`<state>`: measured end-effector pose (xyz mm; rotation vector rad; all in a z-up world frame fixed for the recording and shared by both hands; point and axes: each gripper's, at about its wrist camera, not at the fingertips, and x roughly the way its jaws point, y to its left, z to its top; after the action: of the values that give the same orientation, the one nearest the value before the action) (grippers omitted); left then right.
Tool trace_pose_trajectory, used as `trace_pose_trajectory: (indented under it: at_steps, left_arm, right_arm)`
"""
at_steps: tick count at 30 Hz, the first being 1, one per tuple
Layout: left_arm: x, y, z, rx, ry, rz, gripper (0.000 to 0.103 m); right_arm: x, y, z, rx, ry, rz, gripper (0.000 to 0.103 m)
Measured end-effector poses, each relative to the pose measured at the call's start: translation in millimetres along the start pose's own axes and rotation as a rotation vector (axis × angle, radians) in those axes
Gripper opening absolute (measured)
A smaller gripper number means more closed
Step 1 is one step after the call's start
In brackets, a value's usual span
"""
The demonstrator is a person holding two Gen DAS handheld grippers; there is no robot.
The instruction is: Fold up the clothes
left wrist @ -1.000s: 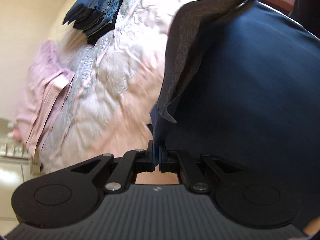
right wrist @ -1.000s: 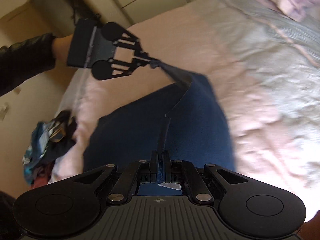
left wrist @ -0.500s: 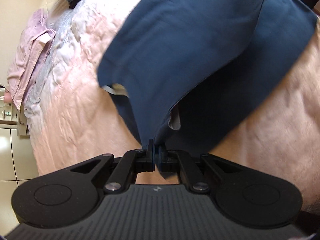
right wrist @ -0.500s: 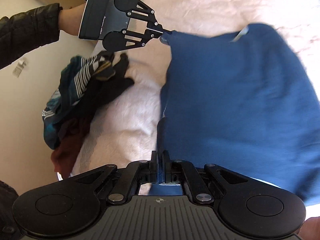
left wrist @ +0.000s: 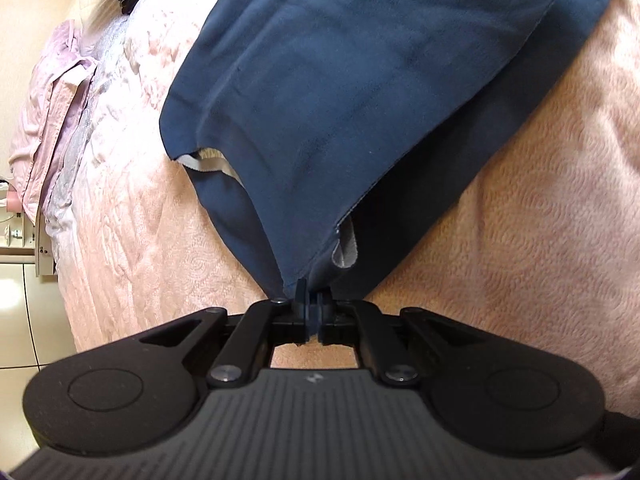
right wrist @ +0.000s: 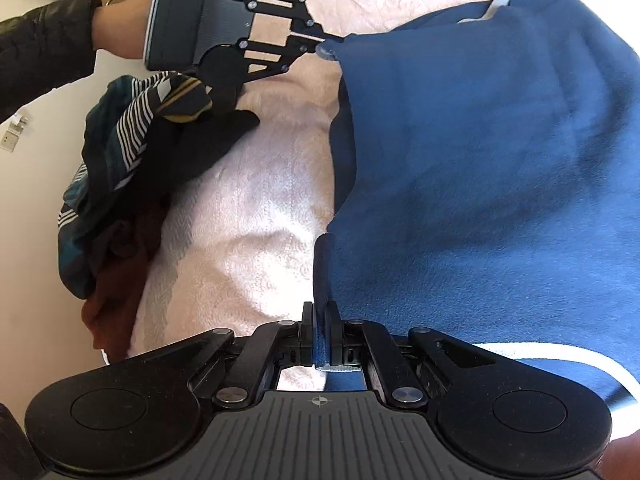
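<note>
Left wrist view: my left tongs [left wrist: 314, 312] are clamped on a corner of the navy garment [left wrist: 360, 80], which drapes doubled over the pink bed [left wrist: 540, 220].

Right wrist view: my right tongs [right wrist: 320, 344] pinch its neighbouring corner, beside a pile of unfolded clothes [right wrist: 132, 168]. I judge a fold is midway; next, lay both corners down evenly.
</note>
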<state>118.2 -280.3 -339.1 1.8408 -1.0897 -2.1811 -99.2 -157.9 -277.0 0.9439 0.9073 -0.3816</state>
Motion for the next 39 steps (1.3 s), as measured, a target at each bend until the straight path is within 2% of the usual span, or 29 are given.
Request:
trace_pose_trajectory:
  at_steps: [8,13,15,17,19,23,27,31,35,37,39]
  left_arm:
    - [9,-18,-9,0.045,0.044,-0.012,0.000]
    - [4,-28,-15,0.008,0.063,-0.027,0.000]
    - [-4,-23,-14,-0.051,0.063,-0.019,0.001]
    - [-14,-16,-14,-0.133,0.063,-0.012,0.002]
    - [-28,-7,-9,-0.253,0.046,-0.003,0.004]
    - [-56,1,12,-0.478,-0.023,0.001,0.007]
    - [-86,-16,61,-0.639,-0.140,-0.056,0.009]
    - [-96,-47,111,-0.738,-0.190,-0.165,0.011]
    - [-86,-81,141,-0.735,-0.127,-0.215,0.010]
    - [-85,-91,143,-0.793,-0.065,-0.218,0.009]
    - [-86,-94,144,-0.855,0.005,-0.212,0.009]
  right_arm:
    - [10,2,-5,-0.010,0.011,-0.020,0.002]
    - [21,-2,-6,-0.011,0.035,-0.046,0.002]
    - [27,-6,-8,0.004,0.053,-0.072,0.003]
    - [26,-6,-13,0.004,0.072,-0.063,0.019]
    - [24,-6,-18,0.000,0.097,-0.052,0.024]
    - [6,-11,-30,0.021,0.092,-0.079,0.044]
    - [-28,-27,-39,0.089,0.032,-0.136,0.046]
    - [-64,-52,-44,0.120,-0.029,-0.230,0.046]
    - [-105,-92,-43,0.144,-0.113,-0.302,0.047]
    - [-121,-118,-38,0.151,-0.157,-0.311,0.047]
    - [-126,-148,-29,0.153,-0.160,-0.293,0.047]
